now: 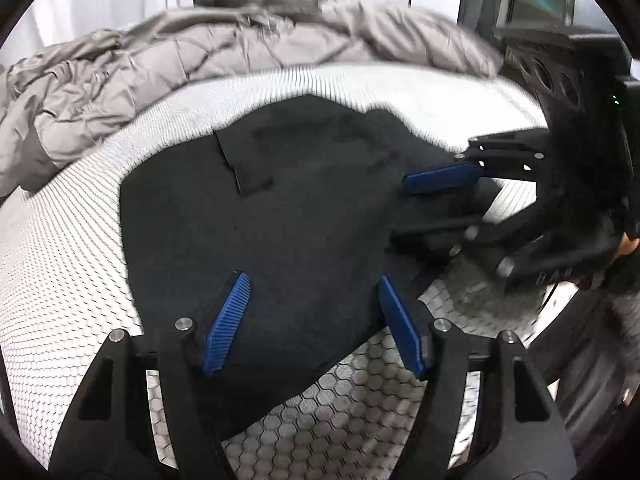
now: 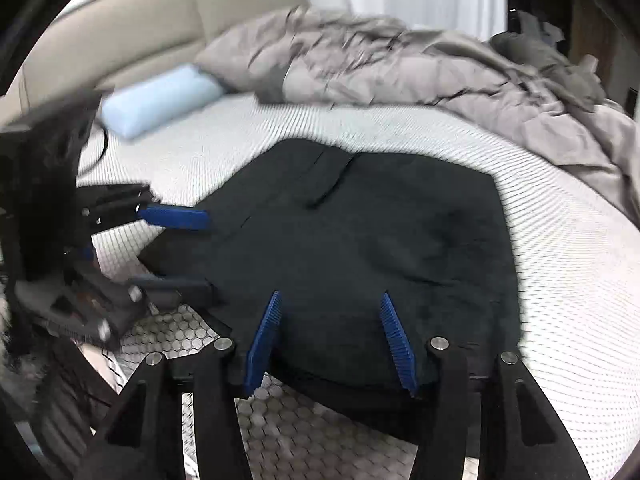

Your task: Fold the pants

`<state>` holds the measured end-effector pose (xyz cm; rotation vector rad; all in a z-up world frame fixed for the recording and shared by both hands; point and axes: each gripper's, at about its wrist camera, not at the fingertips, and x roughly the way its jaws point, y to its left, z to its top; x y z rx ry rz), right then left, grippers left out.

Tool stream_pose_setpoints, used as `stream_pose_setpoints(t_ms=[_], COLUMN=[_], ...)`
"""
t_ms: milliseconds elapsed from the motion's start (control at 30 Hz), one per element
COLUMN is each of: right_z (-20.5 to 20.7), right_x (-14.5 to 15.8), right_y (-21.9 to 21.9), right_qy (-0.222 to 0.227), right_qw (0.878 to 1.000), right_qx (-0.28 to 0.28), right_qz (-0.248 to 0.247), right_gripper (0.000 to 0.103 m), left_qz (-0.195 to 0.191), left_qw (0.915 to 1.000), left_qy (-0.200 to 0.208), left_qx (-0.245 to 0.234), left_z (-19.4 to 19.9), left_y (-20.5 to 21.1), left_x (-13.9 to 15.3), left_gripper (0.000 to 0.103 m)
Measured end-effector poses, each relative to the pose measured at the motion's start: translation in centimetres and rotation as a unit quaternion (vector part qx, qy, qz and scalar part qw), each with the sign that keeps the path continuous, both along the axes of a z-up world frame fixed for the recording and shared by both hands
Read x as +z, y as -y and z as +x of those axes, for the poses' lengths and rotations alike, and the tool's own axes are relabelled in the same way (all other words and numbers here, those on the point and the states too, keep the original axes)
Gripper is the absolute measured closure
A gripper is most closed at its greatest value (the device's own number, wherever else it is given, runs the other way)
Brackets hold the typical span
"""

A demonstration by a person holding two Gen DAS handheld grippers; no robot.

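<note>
While spread dark over the white honeycomb-patterned mattress (image 2: 560,240), pants (image 2: 360,240) lie mostly flat, near edge toward both cameras, a seam or pocket flap showing toward the far side. Left gripper (image 1: 312,280) poised over the near edge of the cloth, blue pads (image 1: 228,320) spread apart, nothing pinched between them. Right gripper (image 2: 328,300) likewise over the near hem, blue pads (image 2: 396,340) apart with fabric beneath but not clamped. Seen from the left camera, right gripper at the right side of the pants; from the right camera, left gripper at the left side. Rumpled grey blanket (image 2: 440,64) heaped along the far side of the bed, pale blue pillow (image 2: 160,100) at far left beside a beige headboard (image 2: 120,32). Blurred throughout.
</note>
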<state>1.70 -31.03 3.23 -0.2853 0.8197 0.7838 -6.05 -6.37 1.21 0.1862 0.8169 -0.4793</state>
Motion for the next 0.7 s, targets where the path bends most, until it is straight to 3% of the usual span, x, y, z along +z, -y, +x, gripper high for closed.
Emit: stream_pose_setpoints(t_ms=[100, 200, 233, 367, 500, 567, 633, 700], right_z=[0.4, 0.2, 0.1, 0.3, 2.1, 2.6, 2.7, 2.3], right_x=[-2.6, -1.7, -1.1, 0.6, 1.1, 0.5, -0.7, -1.2], right_y=[-1.3, 0.7, 1.4, 4.2, 5.1, 4.3, 2.7, 2.8], right_qy=[-0.003, -0.001, -0.003, 0.003, -0.007, -0.011, -0.006, 0.007], right_qw=[0.998, 0.997, 0.997, 1.0, 0.998, 0.998, 0.998, 0.997], right_qx=[0.016, 0.001, 0.003, -0.012, -0.059, -0.063, -0.051, -0.042], right_qz=[-0.057, -0.077, -0.072, -0.026, 0.024, 0.022, -0.029, -0.063], right_gripper=[0.051, 0.054, 0.054, 0.053, 0.053, 0.053, 0.053, 0.053], left_qz=[0.027, 0.032, 0.027, -0.066, -0.081, -0.056, -0.005, 0.02], left_qw=[0.9996, 0.9993, 0.9995, 0.9976, 0.9959, 0.9978, 0.9996, 0.9998], left_qy=[0.0, -0.003, -0.003, -0.009, -0.009, -0.02, -0.021, -0.008], left_qx=[-0.01, -0.018, -0.018, 0.015, 0.04, 0.029, 0.017, 0.002], left_z=[-0.3, -1.3, -1.4, -0.6, 0.1, 0.5, 0.8, 0.6], left_y=[0.0, -1.3, -1.6, -4.1, -4.1, -2.9, -1.9, -1.5], left_x=[-1.1, -0.7, -0.4, 1.5, 1.5, 0.6, -0.7, -1.0], left_gripper=[0.038, 0.037, 0.037, 0.037, 0.037, 0.037, 0.037, 0.037])
